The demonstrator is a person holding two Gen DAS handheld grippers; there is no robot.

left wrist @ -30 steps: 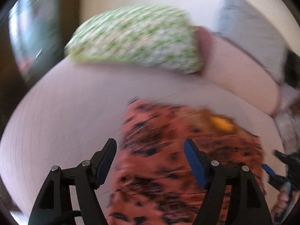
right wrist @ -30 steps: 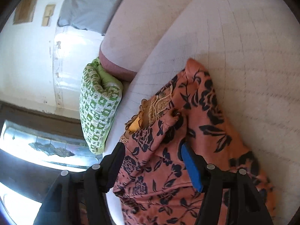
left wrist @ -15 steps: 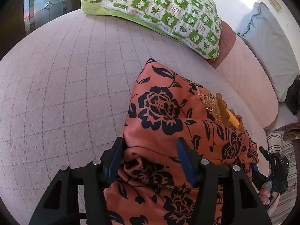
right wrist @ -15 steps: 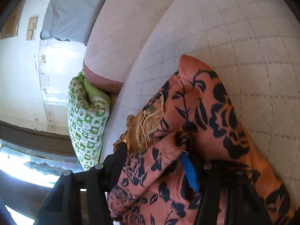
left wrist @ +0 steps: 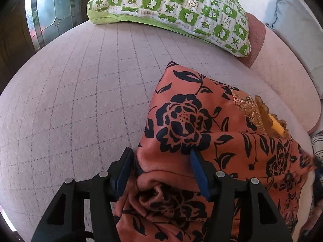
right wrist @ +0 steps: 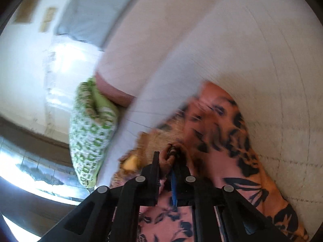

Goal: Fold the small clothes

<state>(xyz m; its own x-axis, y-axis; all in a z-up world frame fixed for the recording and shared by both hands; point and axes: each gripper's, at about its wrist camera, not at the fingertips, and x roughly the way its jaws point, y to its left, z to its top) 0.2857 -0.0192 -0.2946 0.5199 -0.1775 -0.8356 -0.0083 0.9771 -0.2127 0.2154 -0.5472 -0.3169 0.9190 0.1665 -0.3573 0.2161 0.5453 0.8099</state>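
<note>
Since a second ago the right gripper point(right wrist: 168, 161) has gone from straddling the cloth with its jaws apart to pinching a small bunch of the garment point(right wrist: 226, 133) between pads pressed together, and its view is now smeared by motion. Over the same second the left gripper point(left wrist: 160, 168) has come down onto the garment's point(left wrist: 201, 125) near edge. Its jaws stand partly spread around a thick fold of the fabric. Whether the pads actually press on that fold I cannot tell; it looks more straddled than held. The garment, orange with black flowers and a gold-trimmed neckline, lies crumpled on the pale quilted bed point(left wrist: 80, 104), well clear of the green pillow point(left wrist: 181, 10) at the far end. As for progress, folding has hardly begun, to my eye: the cloth is bunched and doubled over itself without any clean crease, and no flat, squared shape shows anywhere. What seems done is only the taking hold, firm on the right, unsure on the left. Still to do, I judge, are spreading it flat, making the folds, and laying the result down neatly.
</note>
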